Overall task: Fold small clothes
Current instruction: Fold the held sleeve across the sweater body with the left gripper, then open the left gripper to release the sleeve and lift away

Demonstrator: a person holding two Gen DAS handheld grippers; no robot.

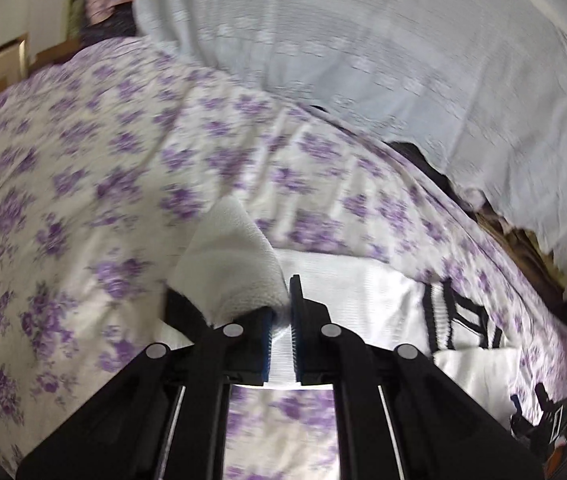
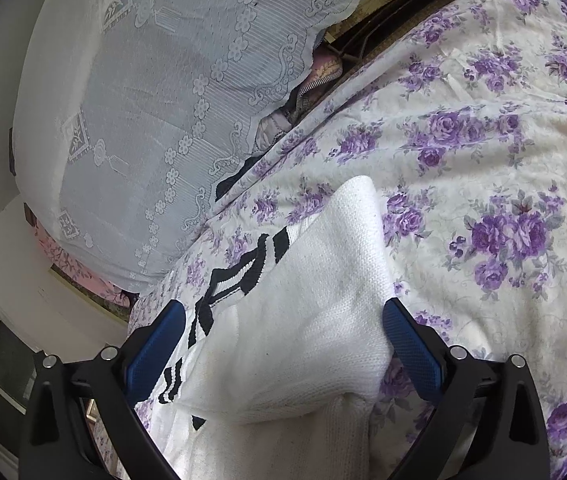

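In the left view alone, the left hand-held gripper [image 1: 281,312] pinches the white sock [image 1: 227,264].

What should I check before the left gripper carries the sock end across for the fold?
1. Left gripper shut on the white sock: ok.
2. Right gripper open around the sock, not pinning it: not ok if an anchor is needed.
3. Striped cuff lying flat on the floral bedsheet: ok.
4. Whether one layer or two is pinched: cannot tell.
5. Lace cover apart from the sock: ok.
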